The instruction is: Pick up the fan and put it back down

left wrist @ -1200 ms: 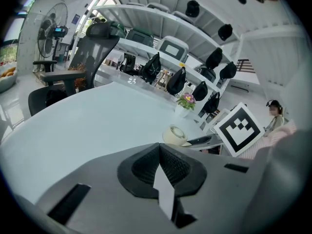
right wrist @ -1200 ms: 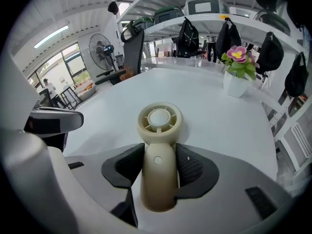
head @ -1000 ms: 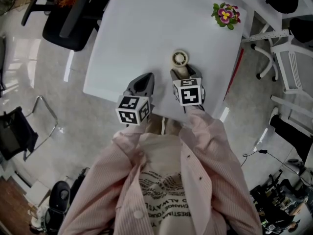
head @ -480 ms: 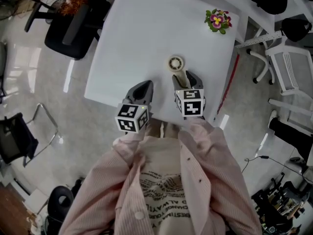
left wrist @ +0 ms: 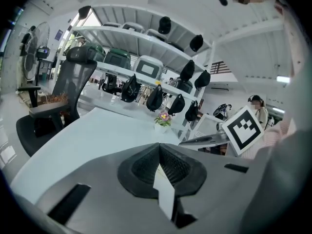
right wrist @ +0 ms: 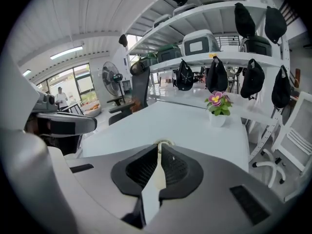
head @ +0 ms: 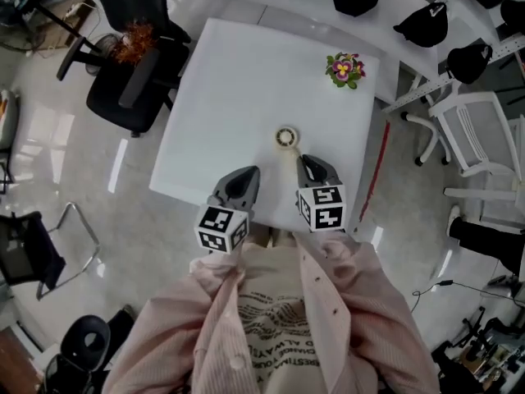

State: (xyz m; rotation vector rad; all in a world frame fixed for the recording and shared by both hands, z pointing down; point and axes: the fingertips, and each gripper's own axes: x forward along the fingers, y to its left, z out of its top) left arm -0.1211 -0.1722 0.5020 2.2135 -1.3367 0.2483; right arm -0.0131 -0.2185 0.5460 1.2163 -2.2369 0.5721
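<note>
The fan (head: 285, 137) is small and cream, with a round head and a slim handle. My right gripper (head: 308, 165) is shut on that handle, its jaws having just been closing with the handle between them. In the right gripper view the cream handle (right wrist: 155, 179) fills the gap between the pads. The fan's head (right wrist: 165, 142) peeks out past the right gripper's (right wrist: 159, 148) tips, over the white table (head: 238, 80). Beside it, my left gripper (head: 242, 180) is shut with nothing in it. The left gripper (left wrist: 159, 147) shows its pads meeting.
A potted flower (head: 344, 69) stands at the table's far right corner. A black office chair (head: 131, 80) is at the table's left, a white chair (head: 480, 146) to its right. Shelves with black caps (right wrist: 217, 74) run behind the table.
The right jaws have closed onto the fan's handle. Both grippers have risen and the fan has gone with the right one. The head view has pulled back and takes in more of the room.
</note>
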